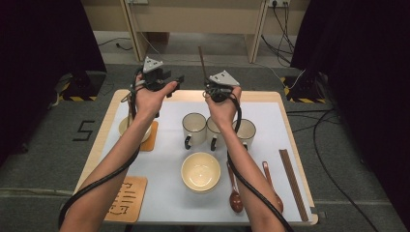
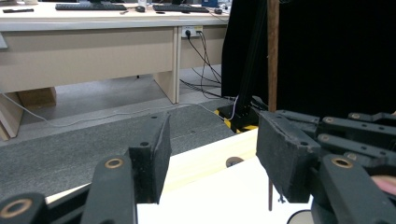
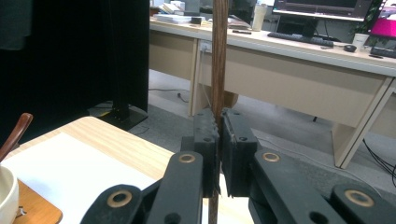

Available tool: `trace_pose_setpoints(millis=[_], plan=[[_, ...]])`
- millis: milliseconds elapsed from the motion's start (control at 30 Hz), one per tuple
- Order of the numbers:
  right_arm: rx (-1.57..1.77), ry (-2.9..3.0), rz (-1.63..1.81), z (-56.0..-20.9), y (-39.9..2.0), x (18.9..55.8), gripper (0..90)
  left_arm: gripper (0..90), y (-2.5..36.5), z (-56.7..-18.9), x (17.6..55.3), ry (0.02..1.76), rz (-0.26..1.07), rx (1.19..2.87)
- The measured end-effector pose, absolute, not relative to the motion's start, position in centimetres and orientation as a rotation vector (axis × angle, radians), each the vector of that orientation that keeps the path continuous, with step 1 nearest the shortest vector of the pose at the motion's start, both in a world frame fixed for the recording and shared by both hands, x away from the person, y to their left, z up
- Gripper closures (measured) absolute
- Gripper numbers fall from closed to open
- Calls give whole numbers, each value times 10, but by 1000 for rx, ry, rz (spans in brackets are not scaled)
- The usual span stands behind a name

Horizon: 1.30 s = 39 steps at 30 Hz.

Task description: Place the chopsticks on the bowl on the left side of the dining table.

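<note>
A dark wooden chopstick (image 1: 202,63) stands upright over the table's far edge, and my right gripper (image 1: 212,88) is shut on it. In the right gripper view the chopstick (image 3: 219,56) runs straight up between the two pressed pads (image 3: 206,135) of that gripper (image 3: 219,140). My left gripper (image 1: 170,80) hovers to its left above the far left of the table. Its jaws stand wide apart in the left gripper view, this gripper (image 2: 212,151) open with nothing between them. Past them, the chopstick (image 2: 273,51) rises at the right.
Three white cups (image 1: 194,126) stand mid-table with a cream bowl (image 1: 200,170) in front. Two brown spoons (image 1: 235,198) and a long chopstick (image 1: 292,181) lie at the right. At the left, a small bowl (image 1: 126,126) with a spoon rests on an orange coaster (image 1: 151,137); a wooden coaster (image 1: 126,198) lies nearer.
</note>
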State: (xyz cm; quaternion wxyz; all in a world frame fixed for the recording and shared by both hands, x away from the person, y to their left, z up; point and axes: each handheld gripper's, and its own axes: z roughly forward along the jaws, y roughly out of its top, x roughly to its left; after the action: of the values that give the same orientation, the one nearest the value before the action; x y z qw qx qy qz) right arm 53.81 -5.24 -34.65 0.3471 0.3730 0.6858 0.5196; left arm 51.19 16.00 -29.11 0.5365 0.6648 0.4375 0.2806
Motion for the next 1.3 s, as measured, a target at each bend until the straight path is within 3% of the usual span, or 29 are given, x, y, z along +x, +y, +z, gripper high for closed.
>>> trace_pose_setpoints(millis=[800, 1300], plan=[[952, 1798, 1358, -352, -40, 535, 856, 507, 129, -289, 529, 1012, 611, 1579], [942, 1808, 1364, -353, -34, 532, 856, 657, 118, -294, 544, 1017, 591, 1564]])
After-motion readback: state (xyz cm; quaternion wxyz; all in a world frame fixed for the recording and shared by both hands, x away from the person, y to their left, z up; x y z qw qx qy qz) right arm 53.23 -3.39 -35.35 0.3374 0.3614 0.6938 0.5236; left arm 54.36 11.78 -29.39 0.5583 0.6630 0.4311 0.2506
